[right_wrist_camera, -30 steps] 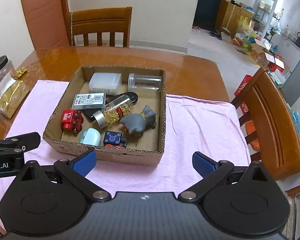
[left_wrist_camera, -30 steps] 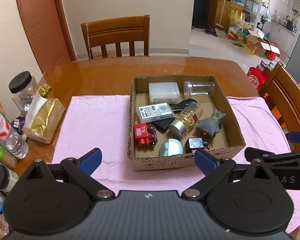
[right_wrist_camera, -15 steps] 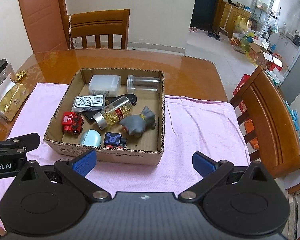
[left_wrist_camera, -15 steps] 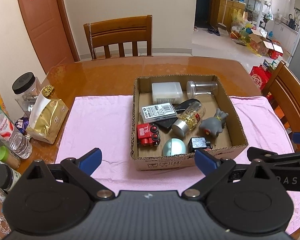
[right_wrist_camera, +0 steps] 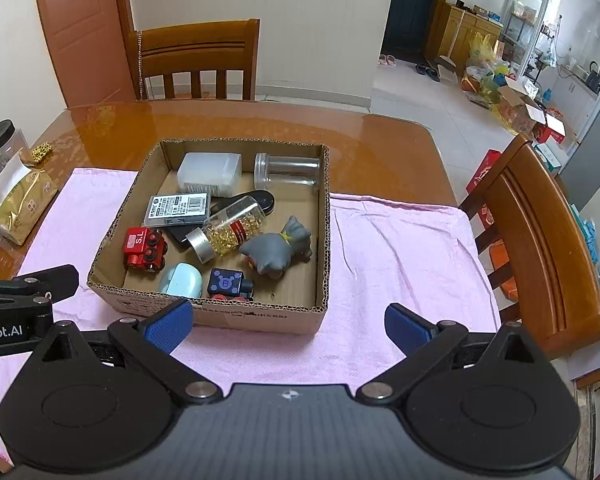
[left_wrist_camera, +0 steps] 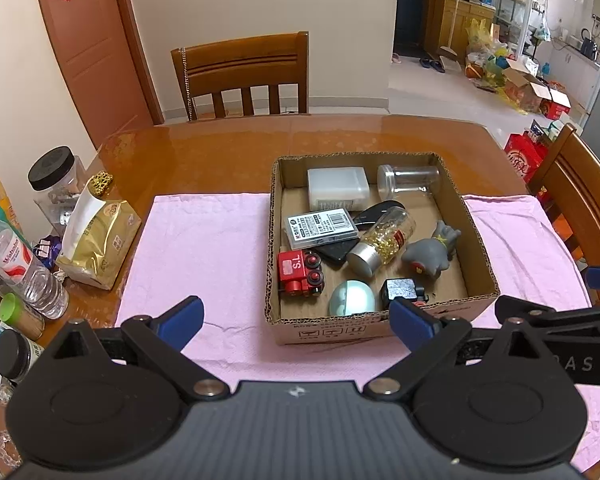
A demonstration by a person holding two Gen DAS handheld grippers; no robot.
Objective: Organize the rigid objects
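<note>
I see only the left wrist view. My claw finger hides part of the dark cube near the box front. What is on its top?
Observer: The dark cube has a blue letter B on top.
Operator: Does the right claw hold anything?
Observer: No, the right claw is open and empty.
Operator: Anything between cube and front wall?
Observer: Small red parts lie there; I cannot tell what.

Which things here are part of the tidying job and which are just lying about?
Job: box, toy train, gray toy, bead bottle, clear jar.
Lying about: gold bag, water bottle, black-lid jar, chairs.
</note>
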